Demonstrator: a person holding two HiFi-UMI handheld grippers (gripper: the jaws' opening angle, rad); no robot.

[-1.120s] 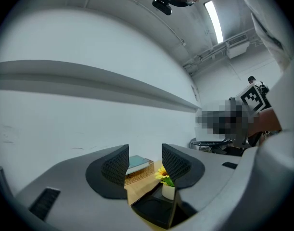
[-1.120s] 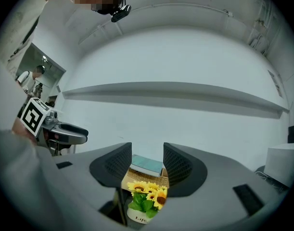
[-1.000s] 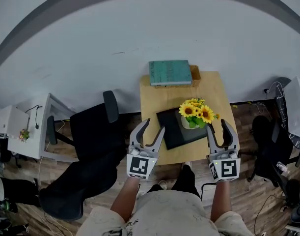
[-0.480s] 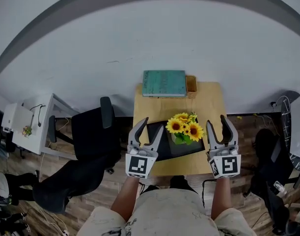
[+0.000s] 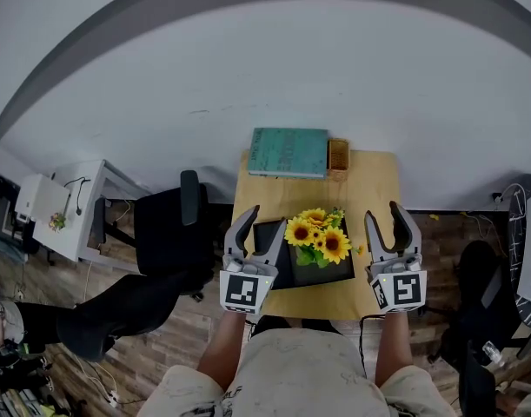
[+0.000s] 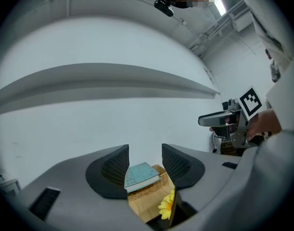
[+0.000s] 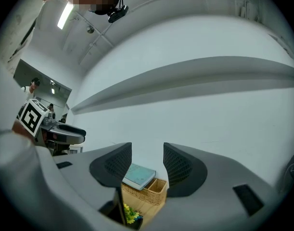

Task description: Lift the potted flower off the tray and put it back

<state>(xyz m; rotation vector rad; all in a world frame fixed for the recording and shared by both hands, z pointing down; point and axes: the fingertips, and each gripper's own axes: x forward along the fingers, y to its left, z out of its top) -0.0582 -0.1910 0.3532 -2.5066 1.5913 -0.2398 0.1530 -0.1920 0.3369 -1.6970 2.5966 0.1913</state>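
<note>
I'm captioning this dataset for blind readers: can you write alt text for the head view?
A pot of yellow sunflowers stands on a black tray on a small wooden table, flanked by the open, empty left hand-held gripper and right hand-held gripper. A teal book lies on a wicker basket at the table's far edge.

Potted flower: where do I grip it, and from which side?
Grip the potted flower by its pot, under the blooms, coming level from the sides. The blooms overhang and hide the pot from above, so a top approach would likely crush them. The open left tongs and right tongs flank it.
</note>
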